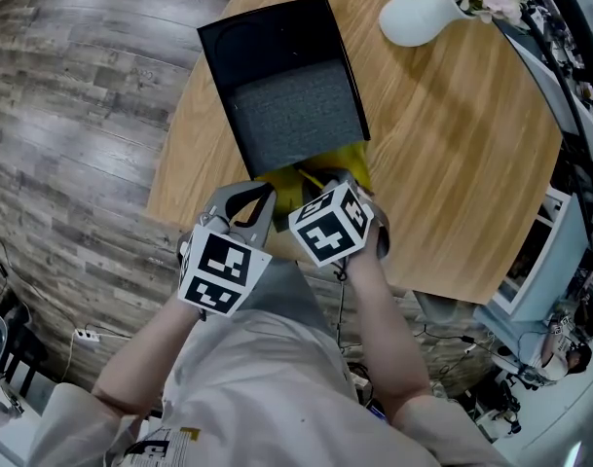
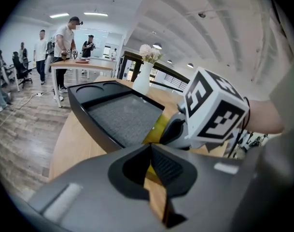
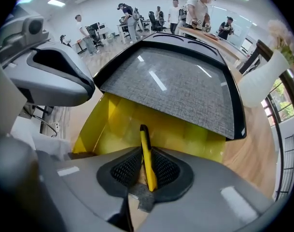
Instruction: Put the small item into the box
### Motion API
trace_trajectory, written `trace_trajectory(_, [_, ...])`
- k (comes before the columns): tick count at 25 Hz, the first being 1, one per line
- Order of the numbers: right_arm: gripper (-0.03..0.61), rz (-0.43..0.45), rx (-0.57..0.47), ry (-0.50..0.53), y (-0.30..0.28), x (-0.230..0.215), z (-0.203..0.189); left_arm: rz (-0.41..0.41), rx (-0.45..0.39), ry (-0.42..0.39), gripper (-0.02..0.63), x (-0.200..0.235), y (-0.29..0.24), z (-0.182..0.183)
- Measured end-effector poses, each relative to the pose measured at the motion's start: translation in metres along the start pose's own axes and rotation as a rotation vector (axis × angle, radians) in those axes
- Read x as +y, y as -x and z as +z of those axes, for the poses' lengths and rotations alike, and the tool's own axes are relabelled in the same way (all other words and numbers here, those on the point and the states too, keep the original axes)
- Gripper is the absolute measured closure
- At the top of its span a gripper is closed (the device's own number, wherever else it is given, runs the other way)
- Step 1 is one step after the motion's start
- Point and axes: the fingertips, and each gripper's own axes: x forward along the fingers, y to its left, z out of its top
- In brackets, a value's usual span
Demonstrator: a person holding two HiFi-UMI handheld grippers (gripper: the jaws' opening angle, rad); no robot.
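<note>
Small item point(image 3: 145, 146) is sitting pinched in the right gripper point(image 3: 147, 174), jaws closed narrow on its lower end. It's showing as a thin yellow strip, edge-on to that camera, with a dark top edge.

Key relation: its long axis is running forward along the jaws and pointing straight at the open yellow box point(image 3: 113, 122), which is lying directly ahead and slightly below. The black lid point(image 3: 180, 83) with the grey lining is leaning back behind the opening, so it isn't blocking the path. My read: the move is a short push forward, then a release.

Left gripper point(image 2: 150, 167) is hovering just beside the box's left side, jaws together with nothing between them (the yellow sliver past them is the box wall). The right one is plainly the nearer and is doing the work.

Hard to make out:
- In the head view both marker cubes are covering the box mouth, and the item isn't showing there at all.
- Can't tell whether the item's tip is already past the box rim.
- The box floor is mostly glare.
- What the item actually is, I can't tell.
</note>
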Motion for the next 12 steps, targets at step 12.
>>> trace_trajectory(12, [0.503,-0.084,-0.157,-0.059,0.052,-0.018,-0.009,0.073,-0.032,-0.063,0.612,-0.004,0.02,0.022])
